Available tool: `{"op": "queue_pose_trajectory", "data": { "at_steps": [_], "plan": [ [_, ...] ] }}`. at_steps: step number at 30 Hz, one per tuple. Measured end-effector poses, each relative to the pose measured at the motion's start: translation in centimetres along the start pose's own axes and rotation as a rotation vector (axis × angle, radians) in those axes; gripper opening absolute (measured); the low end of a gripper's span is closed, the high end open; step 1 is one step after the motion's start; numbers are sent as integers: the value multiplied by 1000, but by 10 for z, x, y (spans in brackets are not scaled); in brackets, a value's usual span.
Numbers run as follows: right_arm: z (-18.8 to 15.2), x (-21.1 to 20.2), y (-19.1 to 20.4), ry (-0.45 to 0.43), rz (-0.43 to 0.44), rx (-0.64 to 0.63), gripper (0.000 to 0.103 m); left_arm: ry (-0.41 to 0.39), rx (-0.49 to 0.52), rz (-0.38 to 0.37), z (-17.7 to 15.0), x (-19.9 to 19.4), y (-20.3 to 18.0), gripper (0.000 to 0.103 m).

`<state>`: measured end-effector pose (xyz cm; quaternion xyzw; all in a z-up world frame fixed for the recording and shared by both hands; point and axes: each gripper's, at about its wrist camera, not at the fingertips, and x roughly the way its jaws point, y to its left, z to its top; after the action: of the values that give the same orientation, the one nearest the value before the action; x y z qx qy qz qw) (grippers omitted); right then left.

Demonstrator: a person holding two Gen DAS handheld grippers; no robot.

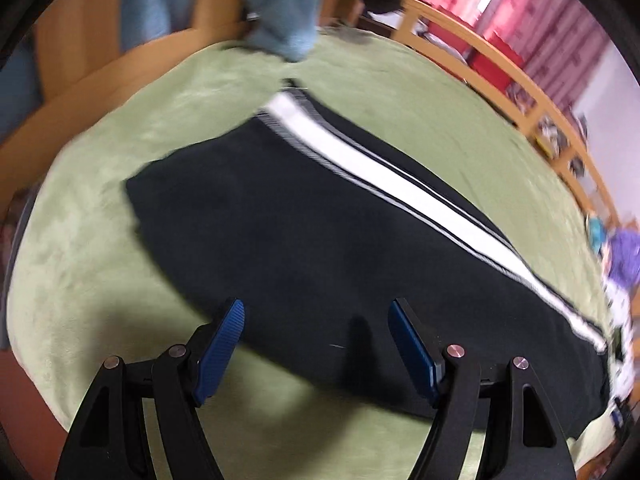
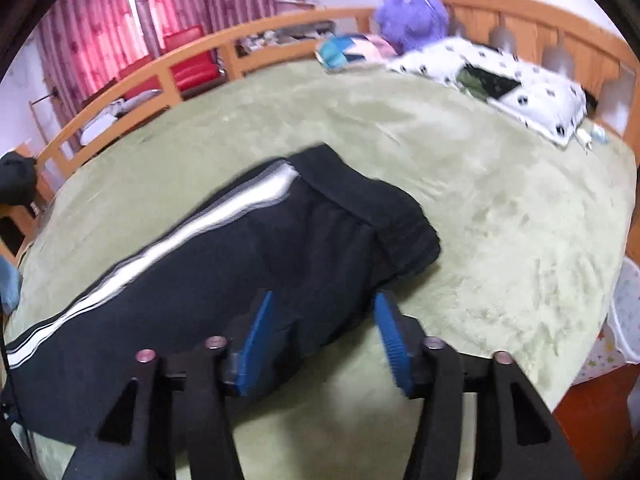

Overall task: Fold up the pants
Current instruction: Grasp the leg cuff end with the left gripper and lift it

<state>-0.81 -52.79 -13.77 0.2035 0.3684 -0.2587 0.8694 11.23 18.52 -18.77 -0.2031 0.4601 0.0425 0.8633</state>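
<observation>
Spotted pillow (image 2: pixel 516 88) and purple plush (image 2: pixel 412 20) sat far off on green blanket (image 2: pixel 500 208); black striped pants (image 1: pixel 300 232) lay beneath left gripper (image 1: pixel 318 308) and right gripper (image 2: pixel 324 300), both wide, empty.

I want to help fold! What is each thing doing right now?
pants: lying flat on the bed, folded lengthwise
left hand-held gripper: open, holding nothing
right hand-held gripper: open, holding nothing
green blanket: spread over the bed

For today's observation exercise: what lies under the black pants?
The black pants lie flat on a green blanket that covers the bed. Whatever is beneath the blanket, or tucked inside the pants, is covered.
</observation>
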Motion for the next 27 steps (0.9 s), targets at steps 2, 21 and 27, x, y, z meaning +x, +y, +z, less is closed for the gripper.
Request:
{"op": "queue_pose_trajectory", "data": {
  "at_steps": [2, 21, 27],
  "plan": [
    [-2, -14, 19, -10, 5, -20, 63, -15, -66, -47, 4, 0, 25, 73],
    [-79, -41, 144, 102, 39, -123, 63, -27, -360, -230, 43, 53, 89, 15],
    [-88, -48, 169, 99, 47, -153, 63, -121, -258, -321, 58, -6, 81, 12]
  ]
}}
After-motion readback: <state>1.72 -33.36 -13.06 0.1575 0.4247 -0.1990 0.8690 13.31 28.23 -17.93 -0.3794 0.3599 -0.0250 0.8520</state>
